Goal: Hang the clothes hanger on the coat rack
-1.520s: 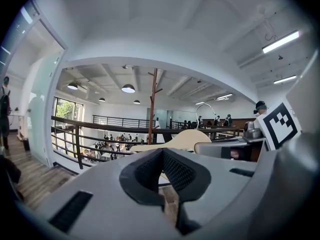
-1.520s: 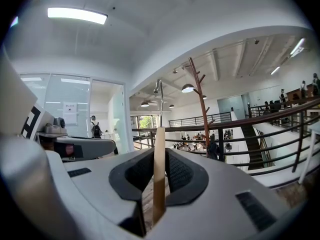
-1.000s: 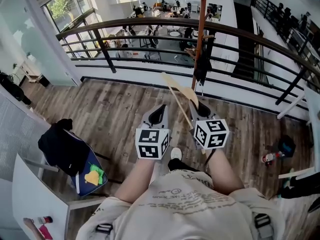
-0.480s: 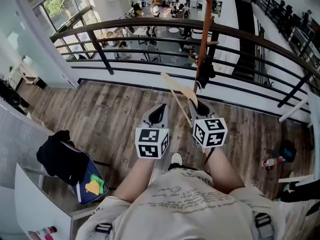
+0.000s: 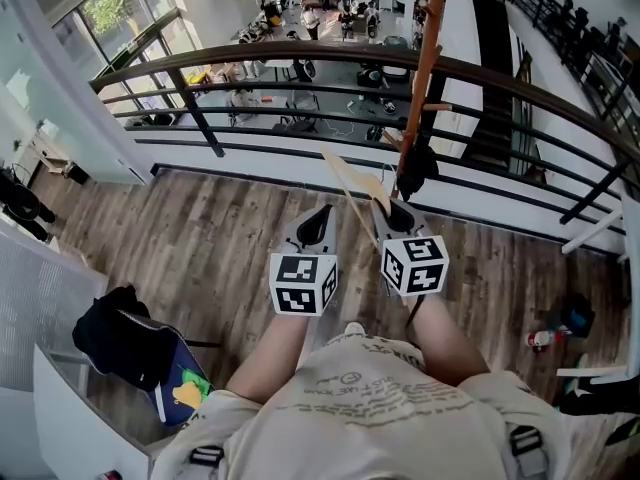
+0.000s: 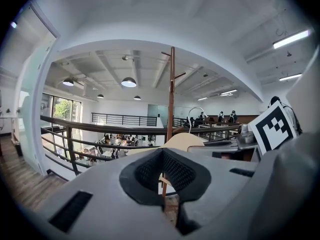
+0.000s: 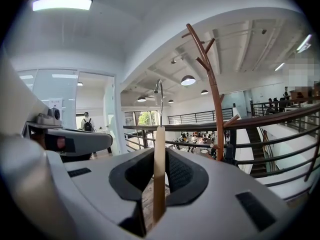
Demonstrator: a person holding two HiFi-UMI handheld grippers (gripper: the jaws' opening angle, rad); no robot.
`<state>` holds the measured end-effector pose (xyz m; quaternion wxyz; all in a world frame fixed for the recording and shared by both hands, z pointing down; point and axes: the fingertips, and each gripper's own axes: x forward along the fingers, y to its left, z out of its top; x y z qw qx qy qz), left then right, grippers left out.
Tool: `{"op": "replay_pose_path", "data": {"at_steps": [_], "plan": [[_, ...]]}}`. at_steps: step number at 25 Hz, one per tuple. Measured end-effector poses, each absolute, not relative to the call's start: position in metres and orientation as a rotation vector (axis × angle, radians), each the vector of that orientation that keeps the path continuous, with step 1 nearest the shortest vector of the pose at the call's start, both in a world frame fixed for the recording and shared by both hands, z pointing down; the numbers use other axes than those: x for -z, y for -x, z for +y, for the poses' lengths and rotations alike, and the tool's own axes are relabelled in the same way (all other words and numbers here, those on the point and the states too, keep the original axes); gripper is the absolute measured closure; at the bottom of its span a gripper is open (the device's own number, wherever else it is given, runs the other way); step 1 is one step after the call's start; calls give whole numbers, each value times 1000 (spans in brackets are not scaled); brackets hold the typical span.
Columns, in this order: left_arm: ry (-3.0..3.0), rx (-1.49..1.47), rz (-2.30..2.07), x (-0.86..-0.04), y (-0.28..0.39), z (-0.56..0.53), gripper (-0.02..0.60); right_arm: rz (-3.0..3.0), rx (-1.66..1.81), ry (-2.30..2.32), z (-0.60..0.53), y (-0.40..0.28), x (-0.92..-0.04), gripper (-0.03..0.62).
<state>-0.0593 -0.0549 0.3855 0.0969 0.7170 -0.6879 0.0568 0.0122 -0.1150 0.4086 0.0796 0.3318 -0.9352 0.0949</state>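
Note:
My right gripper (image 5: 393, 213) is shut on a pale wooden clothes hanger (image 5: 355, 180), which stands edge-on between its pads (image 7: 159, 169), with the metal hook (image 7: 159, 91) pointing up. The brown coat rack (image 5: 425, 68) rises by the railing, just ahead and slightly right; its branched top (image 7: 205, 49) shows in the right gripper view. My left gripper (image 5: 315, 226) hovers beside the right one, jaws together with nothing between them. From the left gripper view, the hanger (image 6: 185, 141) and the rack pole (image 6: 171, 94) lie ahead to the right of the left gripper (image 6: 164, 156).
A dark metal railing (image 5: 300, 58) runs across in front, with an open lower hall beyond it. A chair with a black garment and bag (image 5: 125, 333) stands at the left. A bottle (image 5: 545, 338) lies on the wooden floor (image 5: 220, 228) at the right.
Both grippers, the right one carrying the hanger, have moved forward toward the railing. The coat rack now stands closer and its base sits right ahead of the right gripper.

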Motion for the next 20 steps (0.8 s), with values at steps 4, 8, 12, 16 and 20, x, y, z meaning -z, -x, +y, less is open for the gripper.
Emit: {"op": "replay_pose_path", "data": {"at_steps": [4, 8, 12, 16, 20], "plan": [[-2111, -165, -2040, -389, 72, -81, 578, -2785, -297, -992, -144, 0, -415, 543], [-2100, -169, -2031, -388, 80, -97, 578, -2775, -310, -992, -160, 8, -415, 542], [-2092, -172, -2022, -394, 83, -112, 578, -2763, -323, -987, -172, 13, -423, 543], [-2094, -178, -2007, -399, 88, -126, 578, -2746, -336, -1001, -185, 17, -431, 542], [-2111, -185, -1989, -402, 95, -144, 578, -2728, -359, -1028, -202, 24, -439, 543]]}}
